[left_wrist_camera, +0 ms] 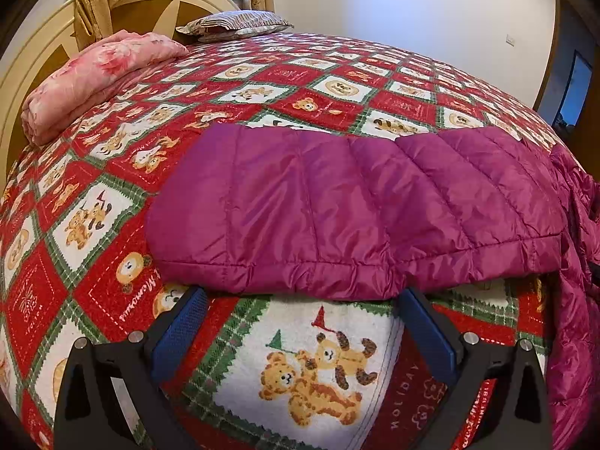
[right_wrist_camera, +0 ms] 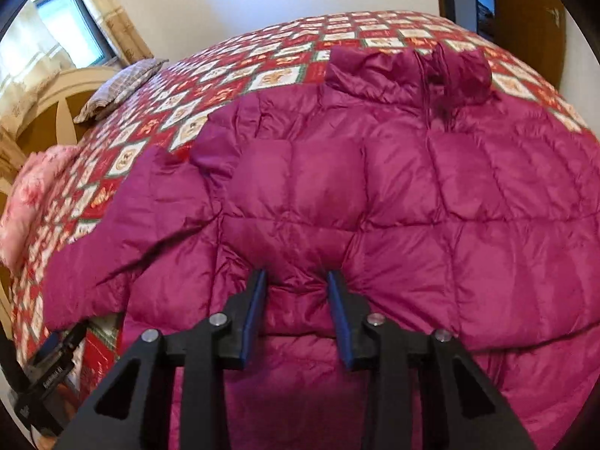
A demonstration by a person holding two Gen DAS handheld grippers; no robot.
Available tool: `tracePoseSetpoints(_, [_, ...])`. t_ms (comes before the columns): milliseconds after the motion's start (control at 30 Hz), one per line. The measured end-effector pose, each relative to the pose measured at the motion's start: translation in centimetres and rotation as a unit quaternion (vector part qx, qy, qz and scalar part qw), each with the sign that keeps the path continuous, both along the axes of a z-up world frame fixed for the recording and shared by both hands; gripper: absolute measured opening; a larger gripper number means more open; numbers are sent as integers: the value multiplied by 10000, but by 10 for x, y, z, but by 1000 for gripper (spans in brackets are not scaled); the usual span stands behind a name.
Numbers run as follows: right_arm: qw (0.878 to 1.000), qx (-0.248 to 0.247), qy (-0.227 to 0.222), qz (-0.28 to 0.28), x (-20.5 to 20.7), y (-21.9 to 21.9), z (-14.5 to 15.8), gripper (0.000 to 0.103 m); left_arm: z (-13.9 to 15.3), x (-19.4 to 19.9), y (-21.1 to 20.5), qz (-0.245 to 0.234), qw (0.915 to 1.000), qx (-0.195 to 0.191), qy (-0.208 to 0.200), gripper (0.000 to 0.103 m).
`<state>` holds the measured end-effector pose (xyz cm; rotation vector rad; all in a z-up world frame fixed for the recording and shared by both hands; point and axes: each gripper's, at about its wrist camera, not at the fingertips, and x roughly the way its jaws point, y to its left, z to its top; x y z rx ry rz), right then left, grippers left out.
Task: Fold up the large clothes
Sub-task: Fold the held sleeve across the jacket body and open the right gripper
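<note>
A magenta quilted puffer jacket (right_wrist_camera: pixel 412 206) lies spread front up on the bed, its collar (right_wrist_camera: pixel 408 71) at the far end. My right gripper (right_wrist_camera: pixel 296 281) is down on the jacket's lower front, and a puckered fold of the fabric is pinched between its blue pads. In the left wrist view a folded-over part of the jacket (left_wrist_camera: pixel 337 206) lies across the quilt. My left gripper (left_wrist_camera: pixel 303 294) stands wide open at its near stitched edge; the fingertips (left_wrist_camera: pixel 197 298) reach just under that edge, with nothing gripped.
The bed carries a red and green teddy-bear quilt (left_wrist_camera: pixel 300 356). A folded pink blanket (left_wrist_camera: pixel 93 75) and a striped pillow (left_wrist_camera: pixel 236 24) lie by the cream headboard (left_wrist_camera: pixel 37 48). Walls, a curtained window and a dark doorway (left_wrist_camera: pixel 573 86) stand beyond.
</note>
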<state>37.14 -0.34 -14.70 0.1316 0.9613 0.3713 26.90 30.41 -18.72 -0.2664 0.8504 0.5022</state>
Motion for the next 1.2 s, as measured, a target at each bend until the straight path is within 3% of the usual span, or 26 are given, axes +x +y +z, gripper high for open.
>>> tracePoseSetpoints(167, [9981,179,159,572,4,-5,12,38,0,1,0,-1,10000,10,21,102])
tracePoseSetpoints(267, [9981,257,-536,-149,-2,-54,49,38,0,2,-1,-1,10000,28,46,102])
tracePoseSetpoints(367, [9926,-49,-699,-993,-2,-116,65,38,-1,1,-1,5,9999,64,80,102])
tracePoseSetpoints(533, [9741,-1104,-382,-1936,7,-203,32,38,-1,2,-4,22,9998,151,148,102])
tracePoseSetpoints(633, [9724,-1013,-146,-2094,10,-237,1,38,0,3,-5,31,9996,187,195,102])
tracePoseSetpoints(700, [9732,-1013,-568,-1983,3,-235,-4,42,0,3,-5,34,9995,213,223,102])
tracePoseSetpoints(767, [9717,-1203,-813,-1865,1,-223,-6,56,0,4,-6,39,9994,242,249,102])
tracePoseSetpoints(800, [9707,-1320,-834,-1824,3,-217,-7,59,0,3,-6,47,9993,248,258,102])
tracePoseSetpoints(933, [9615,-1826,-945,-1821,11,-203,-7,61,0,5,-7,54,9993,250,273,102])
tracePoseSetpoints(1067, [9633,-1581,-1090,-1878,1,-214,-5,64,11,-6,-10,76,9994,211,256,102])
tracePoseSetpoints(1200, [9618,-1406,-1336,-1933,-13,-217,1,74,46,-45,-7,633,9951,475,-588,102])
